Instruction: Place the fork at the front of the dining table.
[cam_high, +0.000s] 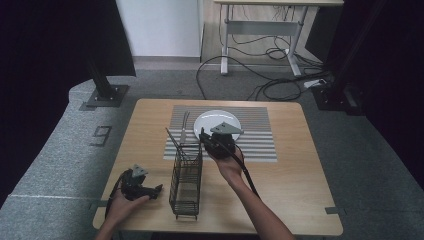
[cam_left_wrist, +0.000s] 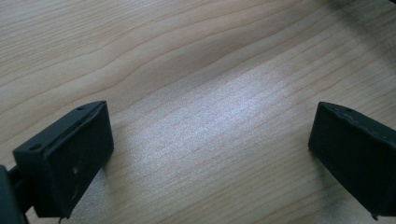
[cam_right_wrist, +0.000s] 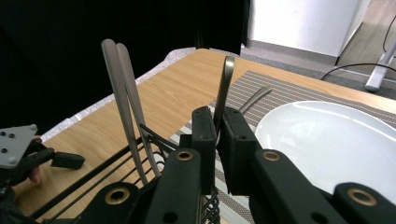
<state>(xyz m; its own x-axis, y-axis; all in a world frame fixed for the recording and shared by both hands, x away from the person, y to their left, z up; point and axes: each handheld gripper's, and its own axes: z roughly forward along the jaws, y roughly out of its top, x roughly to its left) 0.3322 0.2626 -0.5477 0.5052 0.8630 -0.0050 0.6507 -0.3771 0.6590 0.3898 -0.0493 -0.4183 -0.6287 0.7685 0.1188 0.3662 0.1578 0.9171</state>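
A black wire cutlery basket stands at the table's front centre. My right gripper is at the basket's far end, shut on the upright handle of a silver cutlery piece that reaches down into the basket; its lower end is hidden. Two more silver handles lean in the basket beside it. In the high view my right gripper sits over the basket's far rim. My left gripper rests open on bare wood, with nothing between its fingers, left of the basket.
A white plate lies on a striped grey placemat behind the basket, with a fork on the mat to its left. The wooden table is bare on the right. Beyond it are a desk frame and cables on the floor.
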